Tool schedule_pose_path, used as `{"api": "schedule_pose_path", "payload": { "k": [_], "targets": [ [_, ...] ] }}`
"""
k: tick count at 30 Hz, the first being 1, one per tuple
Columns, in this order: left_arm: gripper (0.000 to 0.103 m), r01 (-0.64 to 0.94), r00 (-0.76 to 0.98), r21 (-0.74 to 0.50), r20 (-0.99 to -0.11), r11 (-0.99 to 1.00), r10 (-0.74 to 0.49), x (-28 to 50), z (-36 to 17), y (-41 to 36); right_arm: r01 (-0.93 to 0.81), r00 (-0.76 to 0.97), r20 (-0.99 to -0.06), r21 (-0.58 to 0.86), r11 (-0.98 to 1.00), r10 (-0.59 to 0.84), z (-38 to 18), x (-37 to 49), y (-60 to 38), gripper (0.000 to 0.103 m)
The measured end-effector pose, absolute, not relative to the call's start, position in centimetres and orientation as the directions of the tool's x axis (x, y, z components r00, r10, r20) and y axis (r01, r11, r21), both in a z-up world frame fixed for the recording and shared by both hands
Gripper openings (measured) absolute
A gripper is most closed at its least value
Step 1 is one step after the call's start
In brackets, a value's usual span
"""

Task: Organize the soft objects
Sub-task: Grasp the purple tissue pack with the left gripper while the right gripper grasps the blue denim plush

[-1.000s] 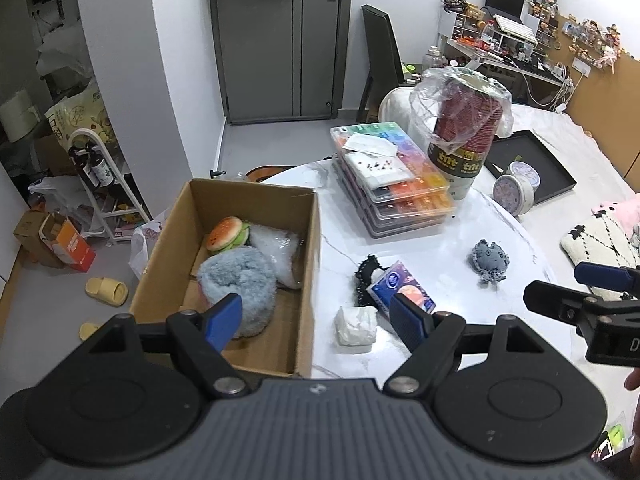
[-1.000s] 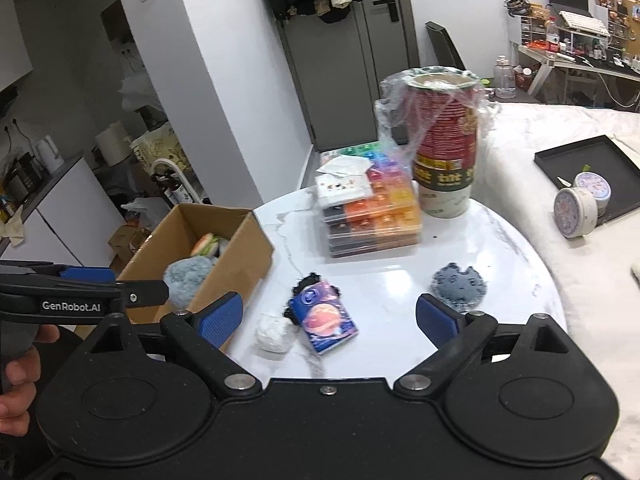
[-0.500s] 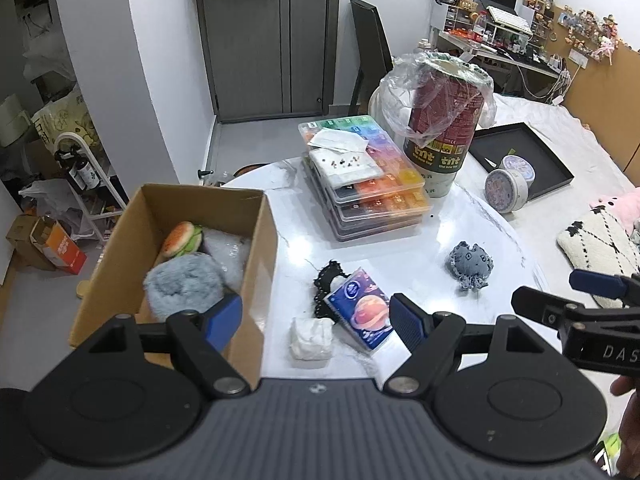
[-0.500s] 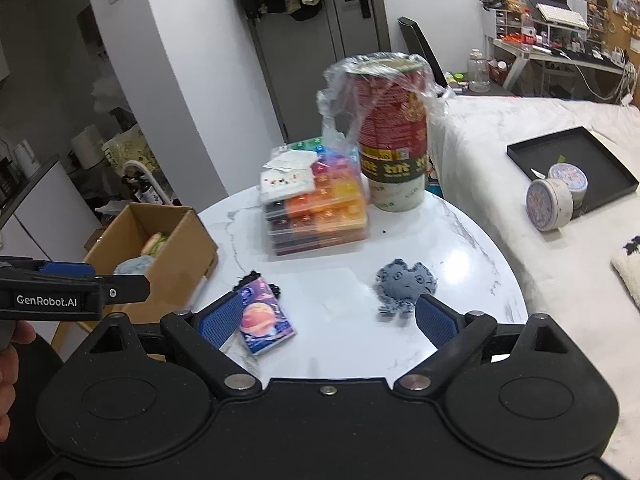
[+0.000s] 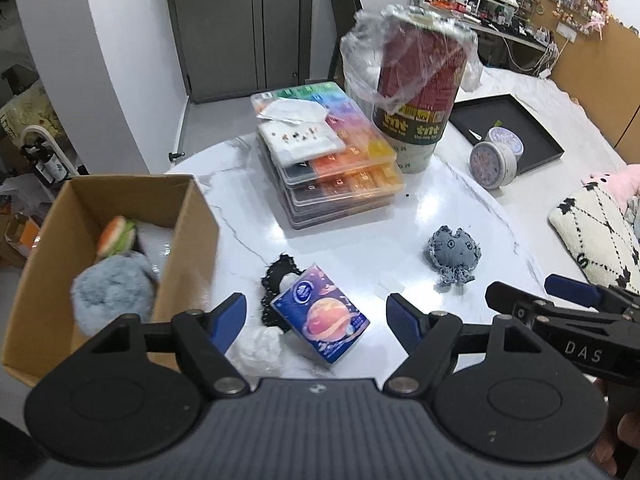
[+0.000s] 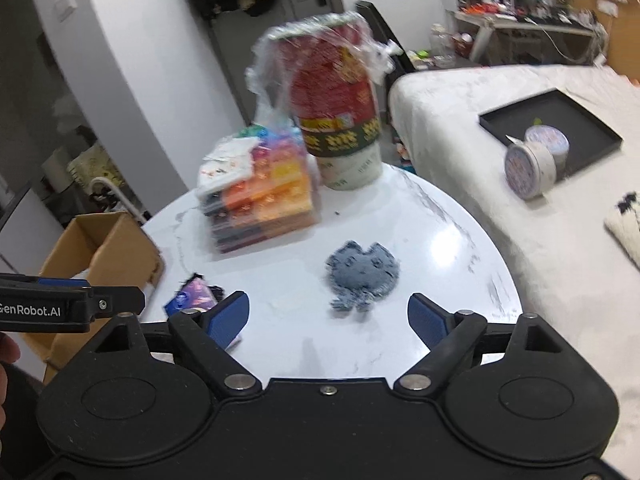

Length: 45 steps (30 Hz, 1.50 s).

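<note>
Box: cardboard, open-topped, at the table's left edge. Holds a fluffy grey plush, a burger plush and a clear bag behind them.

Left gripper: jaws spread wide, nothing between them. Hovers above the near table edge, over the tissue pack.

Crumpled white wad: on the table just right of the box, touching the tissue pack's near corner.

Black knit piece: lies partly under the tissue pack; shape unclear.

Tissue pack: flat on the table, printed face up, long axis running from far-left to near-right.

Stacked colour cases: mid-table, behind the loose items, with a wrapped red tub to their right.

Grey octopus plush: flat on the table, well apart from the tissue pack, right of centre. Ears point toward the far side, fringe of legs toward the camera; long axis runs near to far, roughly in line with the fingers.

Right gripper: jaws released and empty. Poised just short of the octopus plush, the legs sitting between the two pads in the right wrist view.

Step in hand, by judgement: reach for the octopus plush, with several soft items already boxed. Next move calls for a forward-and-down advance until the pads straddle the body, a soft squeeze, then a carry leftward to the box.
</note>
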<state>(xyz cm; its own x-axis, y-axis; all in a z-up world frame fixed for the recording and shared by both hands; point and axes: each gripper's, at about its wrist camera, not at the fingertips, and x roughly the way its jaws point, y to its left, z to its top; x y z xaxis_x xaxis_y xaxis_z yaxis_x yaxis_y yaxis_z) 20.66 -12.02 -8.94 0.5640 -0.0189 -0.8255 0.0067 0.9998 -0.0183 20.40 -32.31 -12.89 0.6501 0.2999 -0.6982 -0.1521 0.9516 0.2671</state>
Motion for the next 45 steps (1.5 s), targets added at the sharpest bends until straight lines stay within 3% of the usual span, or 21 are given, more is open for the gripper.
{"api": "schedule_pose_path", "payload": {
  "k": [14, 37, 39, 40, 41, 45],
  "targets": [
    [0.076, -0.041, 0.466, 0.032, -0.884, 0.999, 0.048, 24.3, -13.9, -13.4, -0.125, 0.607, -0.737, 0.279, 0.952, 0.296, -16.2, 23.1, -32.4, 0.072],
    [0.076, -0.103, 0.398, 0.052, -0.913, 0.993, 0.089, 26.7, -17.1, -13.3, -0.219, 0.593, -0.758, 0.175, 0.96, 0.273, -18.7, 28.1, -30.9, 0.071],
    [0.072, -0.099, 0.401, 0.054, -0.912, 0.994, 0.09, 26.7, -17.1, -13.3, -0.206, 0.582, -0.768, 0.18, 0.962, 0.268, -19.1, 28.3, -31.1, 0.066],
    [0.07, -0.1, 0.404, 0.057, -0.91, 0.993, 0.093, 26.6, -17.1, -13.3, -0.204, 0.574, -0.774, 0.183, 0.962, 0.269, -19.3, 28.3, -31.2, 0.054],
    [0.069, -0.103, 0.406, 0.061, -0.909, 0.993, 0.098, 26.5, -17.0, -13.3, -0.204, 0.573, -0.775, 0.179, 0.962, 0.266, -19.3, 28.2, -31.2, 0.049],
    [0.062, -0.1, 0.411, 0.085, -0.904, 0.991, 0.119, 26.3, -16.5, -13.3, -0.21, 0.555, -0.786, 0.186, 0.96, 0.273, -19.1, 27.8, -31.2, 0.04]
  ]
}}
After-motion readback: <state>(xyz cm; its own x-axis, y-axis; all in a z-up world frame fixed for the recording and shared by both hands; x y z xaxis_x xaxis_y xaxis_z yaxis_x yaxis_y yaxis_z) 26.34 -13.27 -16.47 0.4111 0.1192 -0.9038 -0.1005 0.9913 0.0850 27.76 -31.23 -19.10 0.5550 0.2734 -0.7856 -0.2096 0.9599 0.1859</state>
